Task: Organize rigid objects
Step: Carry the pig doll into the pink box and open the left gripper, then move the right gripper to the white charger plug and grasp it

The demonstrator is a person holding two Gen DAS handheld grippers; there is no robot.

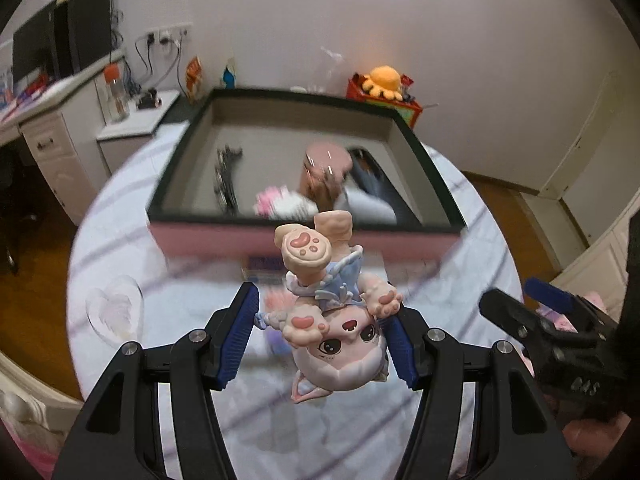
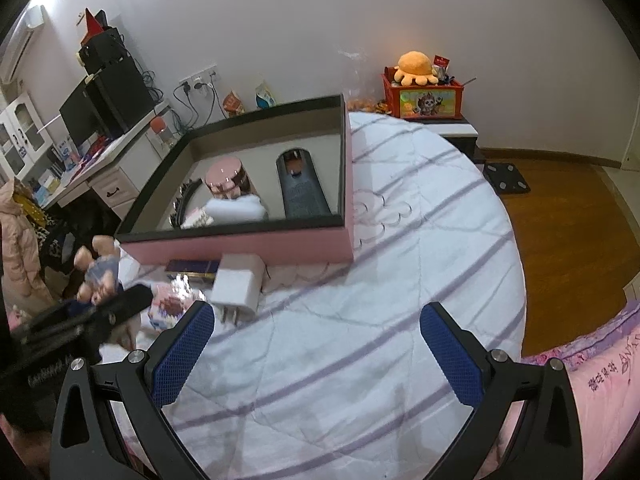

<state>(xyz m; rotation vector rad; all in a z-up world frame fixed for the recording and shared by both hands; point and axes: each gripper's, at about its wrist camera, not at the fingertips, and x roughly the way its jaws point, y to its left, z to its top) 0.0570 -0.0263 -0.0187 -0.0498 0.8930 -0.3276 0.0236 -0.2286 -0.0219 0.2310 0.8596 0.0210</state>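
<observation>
Left wrist view: left gripper [image 1: 324, 336] is clamped on a cat-girl figurine [image 1: 336, 320], head pinched between the blue pads, feet pointing up and away toward the pink box [image 1: 304, 240]. Figurine hangs above the striped bedspread [image 1: 180, 280], just short of the box's near wall.

Step in hand, as I read it: carry phase, figurine lifted and headed for the box. Next move needs clearance over the black rim, then a drop spot in the free floor area. Box already holds a pink round tin [image 2: 226, 178], a dark arch-shaped case [image 2: 300, 184], something white and a dark chain-like item, too blurred to name.

Figurine: hard glossy plastic, cream-pink body, pale blue dress, pink paw pads, big painted eyes. Limbs stick out, so they could catch on the rim.

Right gripper [image 2: 316, 352] hangs with jaws wide apart, nothing between them, over bare bedspread. White charger plug [image 2: 238, 286] and a dark flat box [image 2: 192, 268] lie outside the box front, not yet put away.
</observation>
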